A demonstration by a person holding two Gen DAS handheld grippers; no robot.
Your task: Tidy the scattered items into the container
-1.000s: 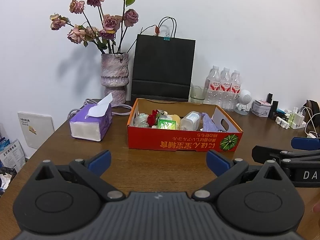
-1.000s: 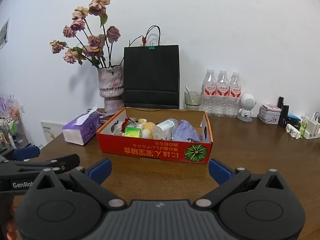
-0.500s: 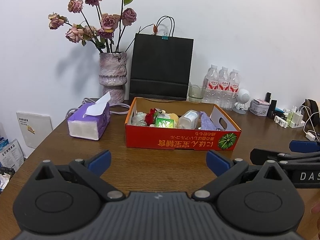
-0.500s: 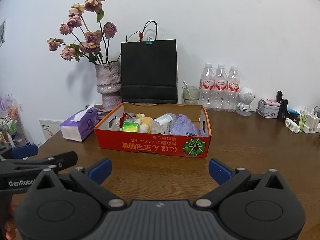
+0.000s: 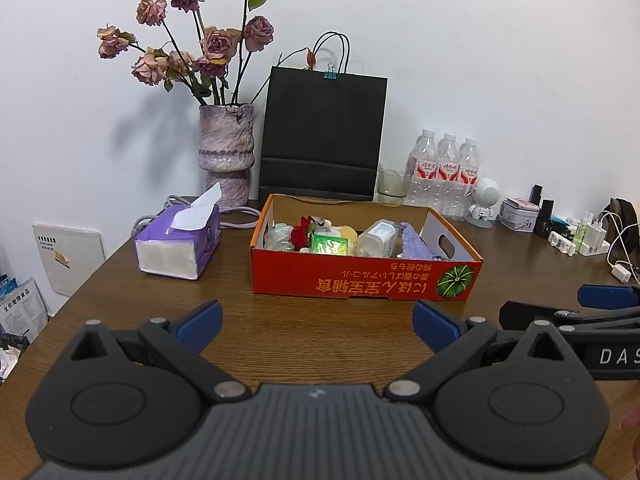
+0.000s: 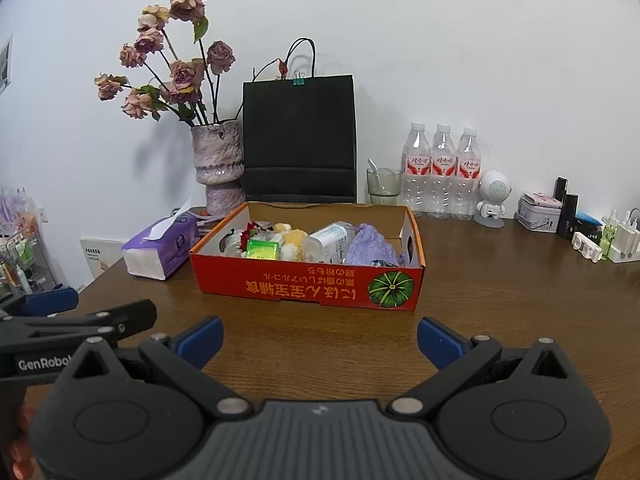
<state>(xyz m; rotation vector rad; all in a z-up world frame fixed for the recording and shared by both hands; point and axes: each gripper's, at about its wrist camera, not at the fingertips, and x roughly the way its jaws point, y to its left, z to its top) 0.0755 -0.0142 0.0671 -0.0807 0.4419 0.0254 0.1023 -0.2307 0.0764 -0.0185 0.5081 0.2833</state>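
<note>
An orange cardboard box (image 5: 360, 282) (image 6: 304, 286) sits in the middle of the brown table. Inside lie several items: a red flower (image 5: 301, 234), a green packet (image 5: 329, 246) (image 6: 262, 249), a white bottle (image 5: 378, 236) (image 6: 326, 240) and a purple pouch (image 5: 414, 240) (image 6: 368, 246). My left gripper (image 5: 318, 322) is open and holds nothing, hovering in front of the box. My right gripper (image 6: 320, 338) is also open and holds nothing, at the same distance from the box. Each gripper shows at the edge of the other's view.
A purple tissue box (image 5: 178, 242) stands left of the box. Behind it are a vase of dried roses (image 5: 226, 152), a black paper bag (image 5: 322, 136), a glass (image 6: 384, 186) and three water bottles (image 6: 440, 168). Small gadgets and chargers (image 6: 592, 232) crowd the back right.
Both grippers have drawn back from the box and tilted slightly upward; the box looks smaller and sits lower in the views. Both stay open.
</note>
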